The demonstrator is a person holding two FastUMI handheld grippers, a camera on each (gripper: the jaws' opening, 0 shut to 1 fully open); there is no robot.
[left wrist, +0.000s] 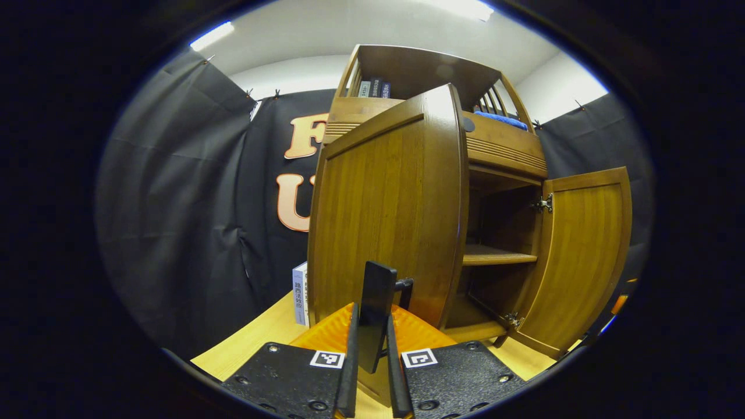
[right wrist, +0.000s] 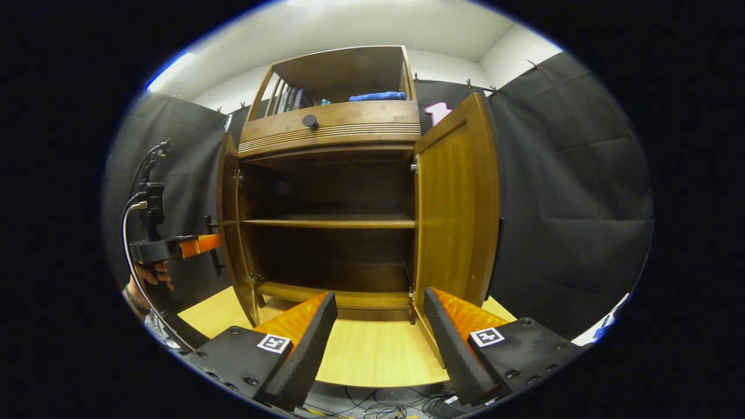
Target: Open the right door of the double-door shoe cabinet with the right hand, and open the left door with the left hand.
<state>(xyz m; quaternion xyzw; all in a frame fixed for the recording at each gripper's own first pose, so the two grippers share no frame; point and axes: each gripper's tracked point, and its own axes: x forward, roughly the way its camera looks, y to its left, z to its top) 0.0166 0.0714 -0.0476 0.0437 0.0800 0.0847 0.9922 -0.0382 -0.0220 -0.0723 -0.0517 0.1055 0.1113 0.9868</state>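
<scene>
The wooden shoe cabinet [right wrist: 332,131] stands with both doors swung out. In the left gripper view the left door [left wrist: 384,203] looms close, and my left gripper [left wrist: 372,326] is shut on its black handle [left wrist: 377,291]. The right door [left wrist: 582,256] hangs wide open beyond it. In the right gripper view my right gripper [right wrist: 381,337] is open and holds nothing, a little in front of the cabinet's base. The right door [right wrist: 460,209] stands just above its right finger. The left door [right wrist: 233,233] shows edge-on, with the left gripper [right wrist: 198,244] and a hand [right wrist: 148,273] at it.
Inside, a bare shelf [right wrist: 326,221] divides the dark interior. A drawer with a black knob [right wrist: 310,121] sits above the doors, books [left wrist: 372,87] and a blue cloth [right wrist: 378,96] on top. A white book [left wrist: 300,294] leans beside the cabinet on the light wooden table [right wrist: 372,355].
</scene>
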